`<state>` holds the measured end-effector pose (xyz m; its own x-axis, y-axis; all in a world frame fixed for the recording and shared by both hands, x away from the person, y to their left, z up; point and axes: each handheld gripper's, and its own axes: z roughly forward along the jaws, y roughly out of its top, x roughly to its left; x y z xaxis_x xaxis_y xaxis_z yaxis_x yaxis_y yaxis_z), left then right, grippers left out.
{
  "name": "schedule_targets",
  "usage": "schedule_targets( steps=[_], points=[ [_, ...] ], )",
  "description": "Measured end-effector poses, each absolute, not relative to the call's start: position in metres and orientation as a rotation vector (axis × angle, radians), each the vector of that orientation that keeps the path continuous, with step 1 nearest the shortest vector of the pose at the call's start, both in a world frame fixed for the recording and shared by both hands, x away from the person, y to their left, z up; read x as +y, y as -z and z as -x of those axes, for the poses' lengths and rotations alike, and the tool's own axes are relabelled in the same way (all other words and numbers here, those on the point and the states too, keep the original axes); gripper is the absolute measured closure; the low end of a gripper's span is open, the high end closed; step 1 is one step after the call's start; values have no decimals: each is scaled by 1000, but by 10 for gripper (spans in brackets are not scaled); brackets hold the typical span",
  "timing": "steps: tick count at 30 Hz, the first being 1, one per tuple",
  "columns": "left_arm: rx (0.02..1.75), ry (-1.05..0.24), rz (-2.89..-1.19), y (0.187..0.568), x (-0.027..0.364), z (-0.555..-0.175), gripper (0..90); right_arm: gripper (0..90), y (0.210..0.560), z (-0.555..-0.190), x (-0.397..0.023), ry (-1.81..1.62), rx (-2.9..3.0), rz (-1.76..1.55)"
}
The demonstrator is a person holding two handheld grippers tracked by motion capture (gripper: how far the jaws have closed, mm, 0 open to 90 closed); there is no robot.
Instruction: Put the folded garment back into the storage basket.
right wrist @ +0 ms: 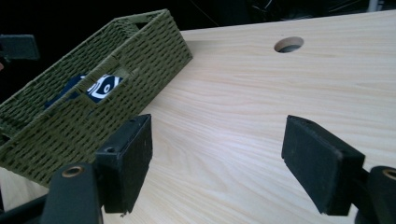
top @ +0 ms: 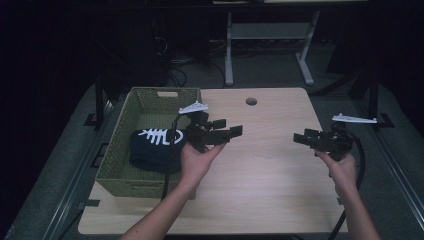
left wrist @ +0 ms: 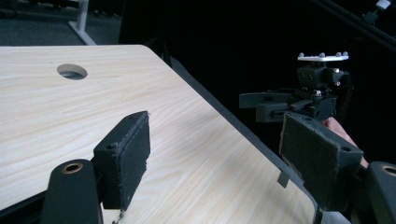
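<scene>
A green woven basket [top: 150, 107] stands on the left part of the light wooden table [top: 260, 165]. Inside it lies a dark blue folded cloth [top: 152, 147] with a white fishbone print. In the right gripper view a bit of this cloth [right wrist: 100, 87] shows through the handle slot of the basket [right wrist: 70, 126]. My left gripper [top: 231, 127] hovers just right of the basket, jaws wide and empty, pointing right. My right gripper [top: 302, 136] is held near the table's right edge, pointing left, open and empty. The left gripper [left wrist: 219, 140] and the right gripper [right wrist: 217, 140] each show bare wood between their pads.
A round cable hole [top: 251, 101] is cut in the table near its far edge. Beyond the table stands a white metal frame [top: 265, 45] on dark floor. The right gripper [left wrist: 289, 105] shows past the table's edge in the left gripper view.
</scene>
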<state>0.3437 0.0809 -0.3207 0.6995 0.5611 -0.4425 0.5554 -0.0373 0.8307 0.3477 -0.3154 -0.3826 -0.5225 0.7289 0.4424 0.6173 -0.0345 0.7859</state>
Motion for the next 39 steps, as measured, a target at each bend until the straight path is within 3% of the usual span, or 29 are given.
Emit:
schedule_targets(
  steps=[39],
  points=[
    [815, 55, -1779, 361, 40, -321, 227, 239, 425, -320, -362, -1520, 2045, -1629]
  ],
)
